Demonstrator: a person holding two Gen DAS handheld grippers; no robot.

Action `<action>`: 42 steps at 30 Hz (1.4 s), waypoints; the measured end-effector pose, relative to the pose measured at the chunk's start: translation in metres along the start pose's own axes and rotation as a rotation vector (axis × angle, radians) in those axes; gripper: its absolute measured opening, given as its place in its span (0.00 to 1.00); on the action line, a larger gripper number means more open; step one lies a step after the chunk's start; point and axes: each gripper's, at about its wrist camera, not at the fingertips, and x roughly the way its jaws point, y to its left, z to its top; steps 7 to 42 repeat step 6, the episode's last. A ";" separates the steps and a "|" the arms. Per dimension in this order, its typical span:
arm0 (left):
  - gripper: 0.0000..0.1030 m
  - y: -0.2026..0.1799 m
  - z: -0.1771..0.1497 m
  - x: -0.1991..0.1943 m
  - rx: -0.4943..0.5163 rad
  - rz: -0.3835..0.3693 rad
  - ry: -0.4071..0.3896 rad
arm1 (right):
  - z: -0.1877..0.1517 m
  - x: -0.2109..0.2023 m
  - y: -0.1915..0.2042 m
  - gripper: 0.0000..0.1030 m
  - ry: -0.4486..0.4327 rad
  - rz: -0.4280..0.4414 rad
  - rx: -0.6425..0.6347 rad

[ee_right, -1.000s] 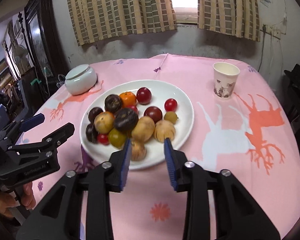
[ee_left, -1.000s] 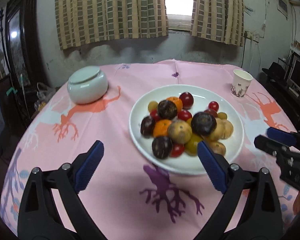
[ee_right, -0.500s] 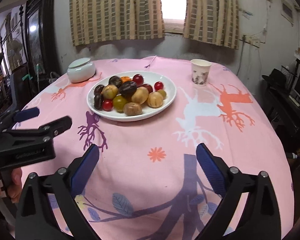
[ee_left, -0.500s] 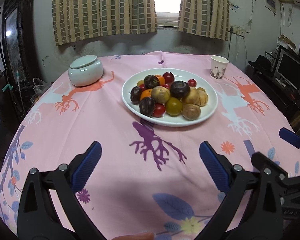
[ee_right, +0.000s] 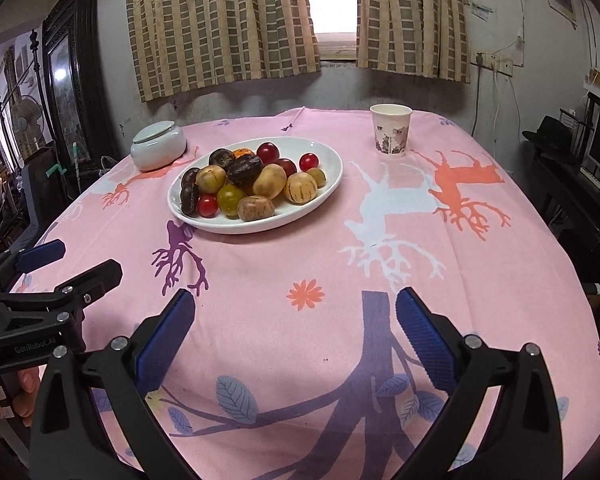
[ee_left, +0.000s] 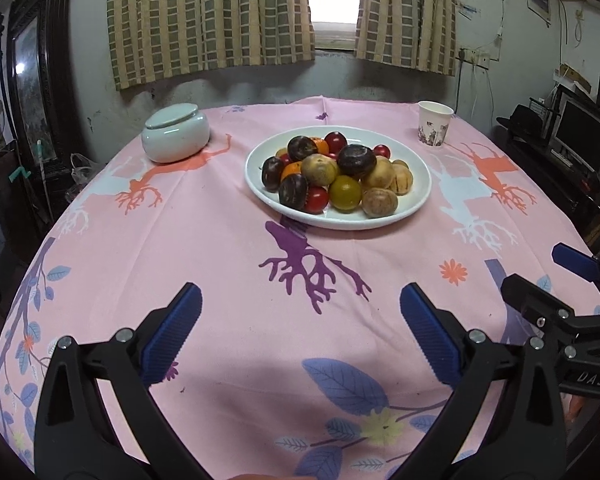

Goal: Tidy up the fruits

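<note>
Left gripper [ee_left: 300, 328]: matte black angular arms, triangular cut-outs low in each; ribbed blue pads [ee_left: 172, 336] on inner faces; silver round screw heads just behind pads.

Right gripper [ee_right: 294, 332]: same build, black arms, blue ribbed pads [ee_right: 424, 340], silver screws.

Markings: white "GenRobot.AI" lettering on side of left gripper body in right wrist view; white "DAS" letters on right gripper body in left wrist view.

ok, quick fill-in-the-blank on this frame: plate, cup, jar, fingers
The fruits are piled on a white ____.
The paper cup stands ____ on the pink tablecloth.
The pale lidded jar sits on the plate's ____ side in both views.
Between the right gripper fingers there is ____.

Missing: plate; upright; left; nothing
</note>
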 end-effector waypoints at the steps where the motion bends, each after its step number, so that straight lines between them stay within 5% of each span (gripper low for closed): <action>1: 0.98 0.000 -0.001 0.000 0.000 0.007 0.000 | 0.000 0.001 0.000 0.98 0.004 -0.001 -0.001; 42: 0.98 0.002 -0.006 0.004 0.008 0.019 0.004 | -0.004 0.009 -0.003 0.98 0.032 -0.003 -0.002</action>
